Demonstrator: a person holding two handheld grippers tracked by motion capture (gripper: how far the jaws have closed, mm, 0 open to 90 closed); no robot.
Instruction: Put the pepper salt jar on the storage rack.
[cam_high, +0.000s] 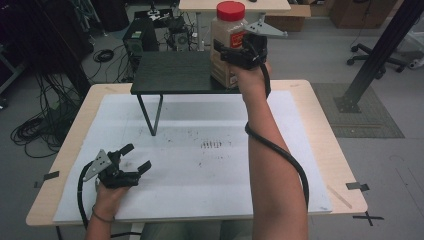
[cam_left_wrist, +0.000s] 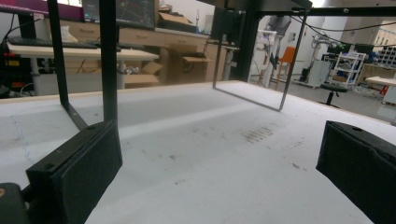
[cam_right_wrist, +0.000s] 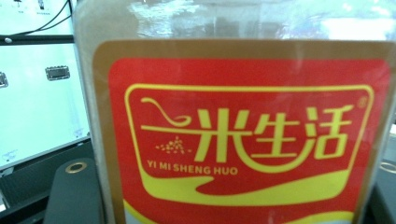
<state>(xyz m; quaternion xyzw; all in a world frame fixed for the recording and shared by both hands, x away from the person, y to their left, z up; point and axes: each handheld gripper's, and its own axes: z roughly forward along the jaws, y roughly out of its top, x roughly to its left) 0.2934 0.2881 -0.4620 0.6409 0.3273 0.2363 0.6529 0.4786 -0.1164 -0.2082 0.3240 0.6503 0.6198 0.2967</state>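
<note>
The right gripper was clamped on a tall jar, its black jaws pressed to either side of the jar's body at about mid-height. The jar was clear plastic with a red lid and pale contents, and it stood upright at the right end of a small black shelf; whether its base fully rested on the shelf could not be told. In the right gripper view the jar's red and yellow label sat very close to the camera, with one dark jaw at the lower left. A grey three-cornered plate topped this gripper, and its black cable looped down beside the raised right forearm.

The left gripper lay low near the front left of the bench, its jaws spread wide apart and holding nothing. In the left gripper view the two black pads stood at either side of the bare, lightly scuffed white sheet covering the bench. The left hand held it from below.

The shelf stood on thin black legs at the far side of the bench, well apart from the left gripper. Beyond it were cables and equipment on the floor.
</note>
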